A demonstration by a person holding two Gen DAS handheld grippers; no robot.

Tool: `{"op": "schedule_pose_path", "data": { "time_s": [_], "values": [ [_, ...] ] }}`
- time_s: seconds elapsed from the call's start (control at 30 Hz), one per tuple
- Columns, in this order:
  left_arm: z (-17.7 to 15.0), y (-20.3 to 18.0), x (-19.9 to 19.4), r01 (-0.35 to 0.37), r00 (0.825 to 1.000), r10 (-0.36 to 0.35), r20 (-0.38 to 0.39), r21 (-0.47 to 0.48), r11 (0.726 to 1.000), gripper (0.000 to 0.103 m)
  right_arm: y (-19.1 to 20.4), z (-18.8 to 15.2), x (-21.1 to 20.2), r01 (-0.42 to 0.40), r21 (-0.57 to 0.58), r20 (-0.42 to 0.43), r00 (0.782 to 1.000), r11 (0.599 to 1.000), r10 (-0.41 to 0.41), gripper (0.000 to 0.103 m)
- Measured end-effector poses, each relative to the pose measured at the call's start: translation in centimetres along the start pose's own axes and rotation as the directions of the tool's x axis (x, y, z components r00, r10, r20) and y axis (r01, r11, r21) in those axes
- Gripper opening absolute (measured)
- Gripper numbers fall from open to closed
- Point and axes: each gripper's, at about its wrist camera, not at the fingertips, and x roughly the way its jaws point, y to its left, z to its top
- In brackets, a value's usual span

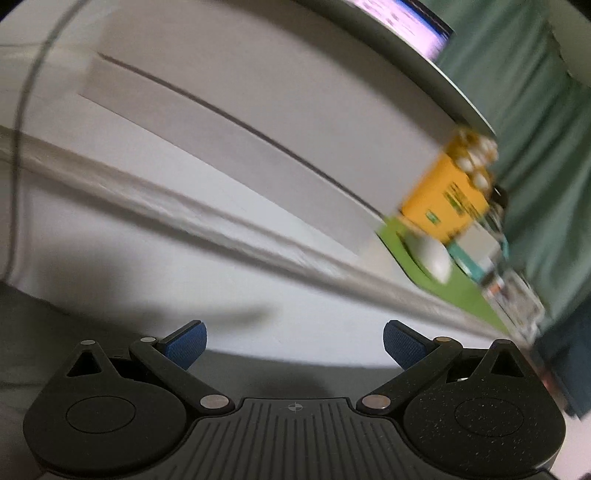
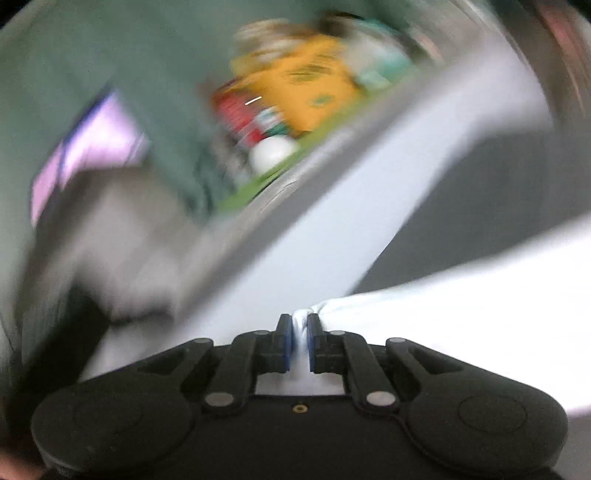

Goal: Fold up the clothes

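Note:
In the right wrist view, which is badly motion-blurred, my right gripper (image 2: 298,341) is shut on a bunched edge of a white garment (image 2: 443,325). That cloth stretches away to the right from between the blue pads (image 2: 282,345). In the left wrist view my left gripper (image 1: 294,343) stands open, blue pads (image 1: 186,347) wide apart with nothing between them. It hovers over a white cloth surface (image 1: 221,295) with a long raised fold (image 1: 184,214) running diagonally. A dark grey fabric (image 1: 33,332) lies at the lower left by that gripper.
A white box (image 1: 258,140) lies beyond the fold. To its right sit a yellow carton (image 1: 447,199), a white mouse (image 1: 432,258) on a green mat (image 1: 469,291), and small packages. A lit screen (image 1: 406,22) and green curtain (image 1: 535,110) stand behind.

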Motion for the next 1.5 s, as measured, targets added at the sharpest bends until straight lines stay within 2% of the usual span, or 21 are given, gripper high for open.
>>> {"op": "schedule_pose_path", "data": {
  "time_s": [0.1, 0.23, 0.33, 0.43, 0.5, 0.53, 0.6, 0.8, 0.83, 0.87, 0.93, 1.07, 1.13, 1.2, 1.23, 1.3, 1.33, 1.37, 1.4, 1.47, 1.5],
  "values": [
    [0.3, 0.4, 0.0, -0.023, 0.999, 0.023, 0.024, -0.005, 1.000, 0.102, -2.1, -0.8, 3.6, 0.020, 0.184, -0.057, 0.998, 0.983, -0.010, 0.010],
    [0.7, 1.0, 0.1, -0.052, 0.997, 0.052, 0.050, -0.011, 0.999, 0.102, -4.6, -2.3, 6.0, 0.122, 0.232, -0.157, 0.984, 0.965, -0.087, 0.031],
    [0.8, 1.3, 0.3, -0.074, 0.996, 0.076, 0.049, -0.035, 0.997, 0.102, -3.9, -1.7, 3.1, 0.094, 0.157, -0.093, 0.992, 0.983, -0.080, 0.060],
    [0.9, 1.8, 0.2, -0.100, 0.993, 0.105, 0.057, -0.084, 0.991, 0.102, -3.2, -1.1, -0.1, 0.067, 0.074, -0.025, 0.998, 0.995, -0.066, 0.063],
    [0.7, 2.0, -0.1, -0.106, 0.991, 0.113, 0.070, -0.092, 0.990, 0.102, -2.1, -0.8, -0.2, 0.167, -0.072, -0.023, 0.985, 0.983, -0.169, 0.059],
    [0.6, 2.0, -0.1, -0.112, 0.991, 0.117, 0.069, -0.083, 0.990, 0.102, -1.4, -1.0, 0.0, 0.208, -0.175, -0.039, 0.975, 0.962, -0.218, 0.048],
    [0.5, 1.9, 0.1, -0.125, 0.989, 0.130, 0.066, -0.077, 0.989, 0.102, 0.4, -2.2, 0.4, 0.265, -0.385, -0.041, 0.952, 0.884, -0.303, 0.045],
    [0.6, 1.8, -0.7, -0.127, 0.985, 0.138, 0.103, -0.108, 0.986, 0.102, 3.3, -9.4, 3.6, 0.227, -0.813, -0.027, 0.906, 0.536, -0.423, 0.049],
    [0.6, 1.9, -1.0, -0.125, 0.983, 0.138, 0.118, -0.111, 0.986, 0.102, 3.3, -10.6, 3.7, 0.225, -0.834, -0.010, 0.907, 0.504, -0.421, 0.046],
    [0.6, 2.0, -1.3, -0.123, 0.981, 0.139, 0.133, -0.119, 0.985, 0.102, 3.5, -10.9, 4.3, 0.218, -0.834, -0.003, 0.917, 0.508, -0.399, 0.040],
    [0.7, 2.2, -1.7, -0.118, 0.978, 0.140, 0.157, -0.141, 0.983, 0.102, 4.0, -10.2, 5.8, 0.200, -0.782, -0.041, 0.929, 0.591, -0.368, 0.027],
    [0.5, 2.0, -1.9, -0.098, 0.978, 0.122, 0.168, -0.145, 0.985, 0.102, 3.9, -6.6, 7.1, 0.198, -0.535, -0.121, 0.944, 0.821, -0.307, 0.028],
    [0.2, 1.4, -1.7, -0.056, 0.985, 0.075, 0.155, -0.123, 0.991, 0.102, 2.8, -3.8, 4.1, 0.181, -0.393, -0.097, 0.967, 0.902, -0.236, 0.040],
    [-0.5, 0.4, -1.5, 0.002, 0.993, 0.009, 0.120, -0.094, 0.996, 0.102, 1.2, -0.4, -1.2, 0.199, -0.351, 0.000, 0.977, 0.915, -0.213, 0.057],
    [-0.9, -0.2, -1.4, 0.034, 0.995, -0.026, 0.099, -0.080, 0.996, 0.102, 0.0, 1.5, -4.2, 0.263, -0.369, 0.070, 0.964, 0.891, -0.256, 0.060],
    [-2.2, -1.9, -1.8, 0.089, 0.994, -0.087, 0.072, -0.021, 0.996, 0.102, -2.9, 5.5, -9.7, 0.433, -0.401, 0.208, 0.901, 0.807, -0.380, 0.060],
    [-3.0, -2.9, -2.1, 0.115, 0.991, -0.116, 0.061, 0.014, 0.993, 0.102, -4.9, 7.7, -12.4, 0.547, -0.405, 0.255, 0.837, 0.732, -0.484, 0.059],
    [-3.8, -3.8, -2.4, 0.141, 0.988, -0.144, 0.048, 0.048, 0.989, 0.102, -7.0, 10.0, -15.1, 0.653, -0.402, 0.300, 0.756, 0.642, -0.582, 0.059],
    [-4.6, -4.8, -2.6, 0.168, 0.985, -0.171, 0.034, 0.081, 0.982, 0.102, -9.3, 12.3, -17.4, 0.762, -0.384, 0.316, 0.639, 0.521, -0.702, 0.056],
    [-6.1, -6.6, -3.2, 0.221, 0.974, -0.224, 0.004, 0.147, 0.964, 0.102, -12.6, 16.0, -21.0, 0.867, -0.322, 0.254, 0.467, 0.381, -0.847, 0.055],
    [-6.9, -7.6, -3.4, 0.248, 0.968, -0.250, -0.012, 0.179, 0.952, 0.102, -14.1, 17.5, -22.1, 0.894, -0.286, 0.180, 0.404, 0.345, -0.897, 0.055]
  ]
}}
